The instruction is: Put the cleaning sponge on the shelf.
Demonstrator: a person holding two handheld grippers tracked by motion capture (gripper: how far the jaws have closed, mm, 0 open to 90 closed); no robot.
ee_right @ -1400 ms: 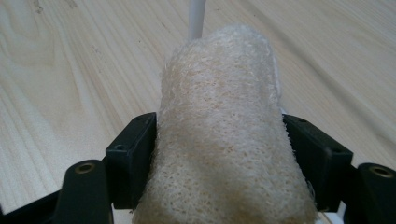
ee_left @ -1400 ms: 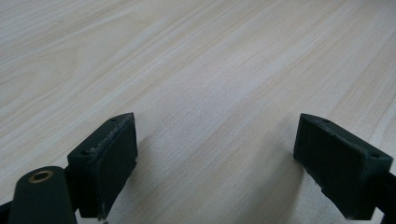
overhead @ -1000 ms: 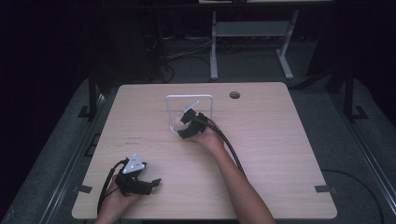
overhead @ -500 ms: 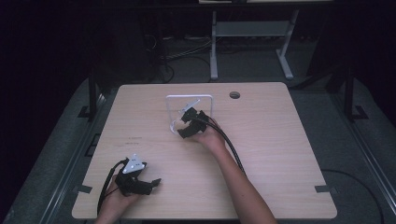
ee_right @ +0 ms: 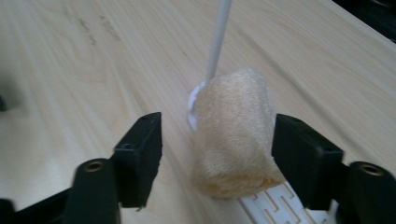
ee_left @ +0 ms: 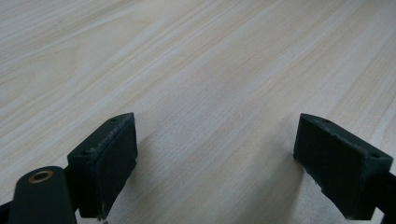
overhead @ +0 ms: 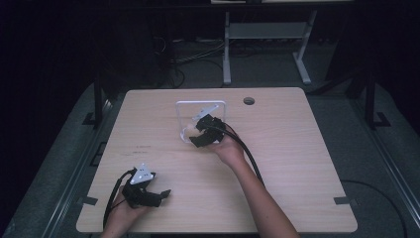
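Your right gripper (overhead: 190, 135) is sitting just above the middle of the high view, at the near left corner of the white rack (overhead: 184, 105) that is standing on the wooden table (overhead: 297, 163). In the right gripper view, its two black jaws are rising from the bottom corners with the loofah roll (ee_right: 236, 130) standing upright between them, a little right of centre. The jaws have just been closing in on the roll. The right-hand pad is lying against the roll's side or just beside it, and you cannot tell which; the left-hand pad is standing clear, with bare wood showing in the gap. So the jaws are spread around the roll, not pinching it.

The roll is resting with its lower end partly on the rack's white slotted base (ee_right: 275, 207), at the bottom right of that view. A thin white post of the rack (ee_right: 218, 39) is rising right behind the roll toward the top edge. In the high view the roll (overhead: 187, 133) is showing as a pale patch just left of your right gripper.

Your left gripper (overhead: 163, 193) is lying low at the lower left of the high view, near the table's front edge. In the left gripper view its jaws are standing wide apart over bare wood grain, gripping nothing.
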